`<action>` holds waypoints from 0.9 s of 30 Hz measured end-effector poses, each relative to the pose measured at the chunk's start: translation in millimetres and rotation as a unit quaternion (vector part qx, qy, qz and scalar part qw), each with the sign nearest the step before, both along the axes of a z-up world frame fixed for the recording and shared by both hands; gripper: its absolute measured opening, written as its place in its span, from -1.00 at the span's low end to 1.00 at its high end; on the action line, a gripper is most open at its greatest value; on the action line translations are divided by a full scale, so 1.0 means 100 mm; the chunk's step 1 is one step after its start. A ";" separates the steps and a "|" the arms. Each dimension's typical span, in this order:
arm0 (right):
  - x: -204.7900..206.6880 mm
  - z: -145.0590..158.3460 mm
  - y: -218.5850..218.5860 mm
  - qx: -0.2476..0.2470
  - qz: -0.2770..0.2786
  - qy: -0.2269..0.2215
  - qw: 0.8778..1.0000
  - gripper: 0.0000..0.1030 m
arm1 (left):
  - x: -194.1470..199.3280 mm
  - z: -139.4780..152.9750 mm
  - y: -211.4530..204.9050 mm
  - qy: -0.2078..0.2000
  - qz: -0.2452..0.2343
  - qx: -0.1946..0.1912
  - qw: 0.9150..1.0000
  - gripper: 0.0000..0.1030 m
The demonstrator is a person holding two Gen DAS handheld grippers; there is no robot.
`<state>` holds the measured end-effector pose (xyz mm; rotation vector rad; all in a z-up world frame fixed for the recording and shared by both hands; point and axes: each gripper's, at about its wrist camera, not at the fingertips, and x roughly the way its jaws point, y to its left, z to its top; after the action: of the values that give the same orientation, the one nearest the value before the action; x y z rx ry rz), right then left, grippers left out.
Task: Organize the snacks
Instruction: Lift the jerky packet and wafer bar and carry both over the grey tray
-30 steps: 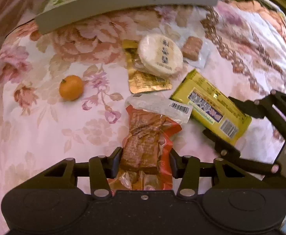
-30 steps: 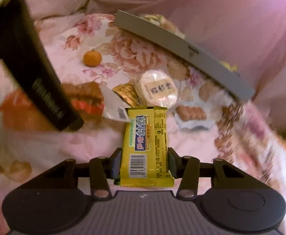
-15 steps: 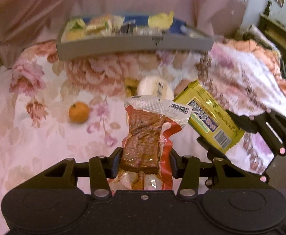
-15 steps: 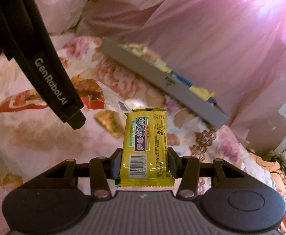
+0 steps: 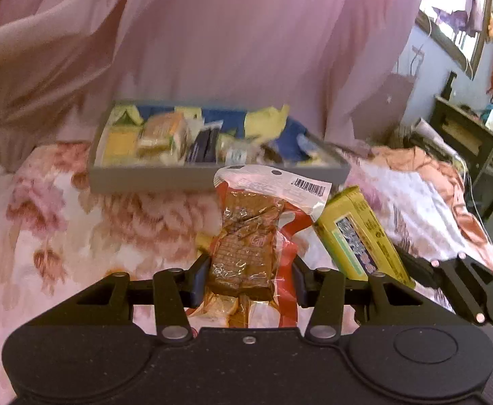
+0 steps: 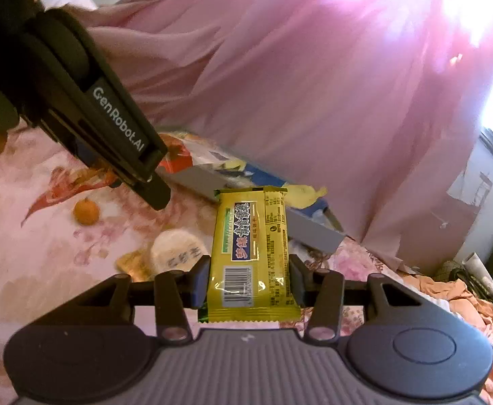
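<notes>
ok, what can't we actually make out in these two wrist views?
- Grey tray contents: left wrist view, motion-blurred, unreadable.
- Far end of tray: right wrist view, hidden by yellow foil snack pack.
- Round white wrapped cake: label blurred.
- Clear-and-red vacuum pack of brown tofu: bottom hidden behind left gripper.

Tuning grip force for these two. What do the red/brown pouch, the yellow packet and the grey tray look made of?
Red and brown pouch: clear glossy plastic film, crinkled with glare, likely vacuum-sealed around a brown block.
Yellow packet: shiny printed film wrapper; serrated crimped bottom seal, soft highlights. Foil lining possible, cannot tell.
Grey tray: matte, flat rigid walls, no glare. Plastic or coated board; open.
</notes>
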<state>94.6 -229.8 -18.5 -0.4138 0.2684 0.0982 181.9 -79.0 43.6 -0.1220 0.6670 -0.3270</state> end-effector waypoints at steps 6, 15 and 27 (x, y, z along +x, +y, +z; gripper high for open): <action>0.17 0.18 -0.14 0.024 -0.006 -0.022 0.999 0.01 | 0.27 0.18 -0.06 -0.023 0.009 -0.008 1.000 -0.03; 0.86 0.48 -0.38 0.061 -0.010 -0.063 0.996 0.01 | 0.90 0.50 -0.14 -0.057 0.020 -0.028 0.998 -0.03; 1.67 0.55 -0.40 0.067 0.018 -0.079 0.994 0.01 | 1.72 0.50 -0.16 -0.060 0.049 -0.049 0.996 -0.03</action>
<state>261.2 -270.2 36.6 -0.2906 0.0973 0.1168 353.6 -94.9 93.6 -0.2255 0.5236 -0.2701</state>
